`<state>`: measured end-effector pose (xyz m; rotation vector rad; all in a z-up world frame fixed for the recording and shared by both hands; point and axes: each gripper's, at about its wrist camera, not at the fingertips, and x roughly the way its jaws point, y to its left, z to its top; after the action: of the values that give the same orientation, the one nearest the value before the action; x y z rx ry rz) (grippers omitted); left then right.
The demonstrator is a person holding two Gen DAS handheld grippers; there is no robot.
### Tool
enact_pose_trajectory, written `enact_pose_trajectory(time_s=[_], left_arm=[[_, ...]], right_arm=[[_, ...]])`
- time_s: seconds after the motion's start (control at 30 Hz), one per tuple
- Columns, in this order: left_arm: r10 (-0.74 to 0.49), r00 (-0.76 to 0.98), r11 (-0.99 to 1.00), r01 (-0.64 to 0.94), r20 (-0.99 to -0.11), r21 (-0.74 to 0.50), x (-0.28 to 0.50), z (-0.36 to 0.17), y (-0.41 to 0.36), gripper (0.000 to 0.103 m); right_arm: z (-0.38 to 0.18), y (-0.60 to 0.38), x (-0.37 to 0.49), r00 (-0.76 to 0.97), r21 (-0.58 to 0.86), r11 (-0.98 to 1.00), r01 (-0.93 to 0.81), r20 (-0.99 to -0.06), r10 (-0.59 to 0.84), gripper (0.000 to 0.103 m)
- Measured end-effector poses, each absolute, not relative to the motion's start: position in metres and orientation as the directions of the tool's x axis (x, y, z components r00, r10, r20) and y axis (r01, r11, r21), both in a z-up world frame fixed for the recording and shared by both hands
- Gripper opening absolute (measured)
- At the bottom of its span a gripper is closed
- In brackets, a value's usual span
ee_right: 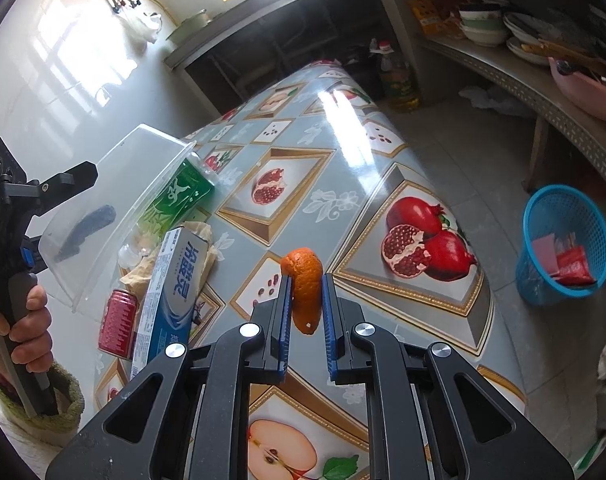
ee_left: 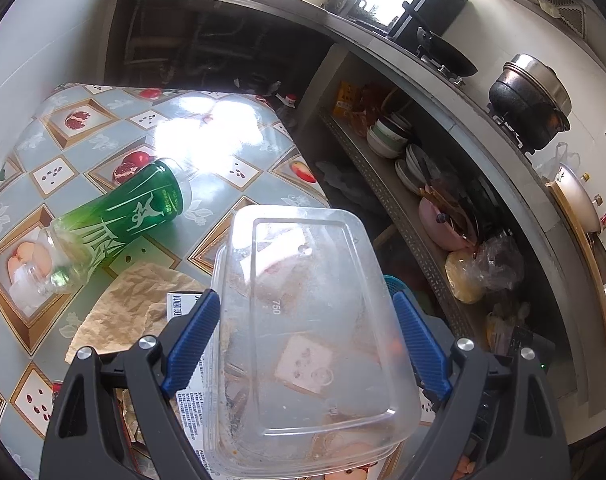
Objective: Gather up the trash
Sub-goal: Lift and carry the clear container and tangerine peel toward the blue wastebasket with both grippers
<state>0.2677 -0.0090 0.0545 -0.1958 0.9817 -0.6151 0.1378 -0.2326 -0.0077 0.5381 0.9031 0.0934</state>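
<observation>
Left wrist view: left gripper (ee_left: 303,344) spread wide around a clear plastic food container (ee_left: 307,328), blue pads (ee_left: 193,338) pressed to its long sides, box lifted clear of the table (ee_left: 231,148); greasy smears inside, so plainly trash. Left lying on the patterned cloth: a green bottle (ee_left: 119,220) on its side, crumpled brown paper (ee_left: 131,304) just beside it, a printed carton (ee_left: 183,308) partly hidden under the box. Beyond the right-hand pad, a sliver of the blue basket (ee_left: 395,283) rim, close to the container's edge from this angle.

Right wrist view: right gripper (ee_right: 306,300) narrowed on a piece of orange peel (ee_right: 305,284), pinched between the pads and held up above the table (ee_right: 383,168). On the floor to the right, the blue basket (ee_right: 563,240), well apart from the table edge, red wrappers already inside. At left, the food container (ee_right: 115,208) tilted in the left gripper (ee_right: 71,212), a hand (ee_right: 21,328) round its handle; below it the green bottle (ee_right: 175,196), a toothpaste box (ee_right: 171,292) and a red can (ee_right: 117,324).

Step in hand, by judgement: carrying, both loads gripped and neither yet over the bin. Next move likely to call for a swing rightward and down over the basket mouth; release only once squarely above it, the wide box being the likelier to catch the rim; bottle, paper, carton and can left for later trips.
</observation>
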Motion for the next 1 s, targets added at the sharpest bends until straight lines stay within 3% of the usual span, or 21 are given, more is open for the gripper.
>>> enact_pose_trajectory(time_s=[0.7, 1.0], left_arm=[[-0.587, 0.336, 0.779, 0.480, -0.736, -0.402, 0.270, 0.051, -0.079, 0.085], [-0.626, 0.212, 0.693, 0.592, -0.750, -0.411, 0.278, 0.046, -0.172, 0.085]], right_arm=[[-0.013, -0.294, 0.114, 0.677, 0.544, 0.809, 0.223, -0.684, 0.273, 0.013], [-0.019, -0.395, 0.068, 0.737, 0.550, 0.720, 0.423, -0.671, 0.080, 0.013]])
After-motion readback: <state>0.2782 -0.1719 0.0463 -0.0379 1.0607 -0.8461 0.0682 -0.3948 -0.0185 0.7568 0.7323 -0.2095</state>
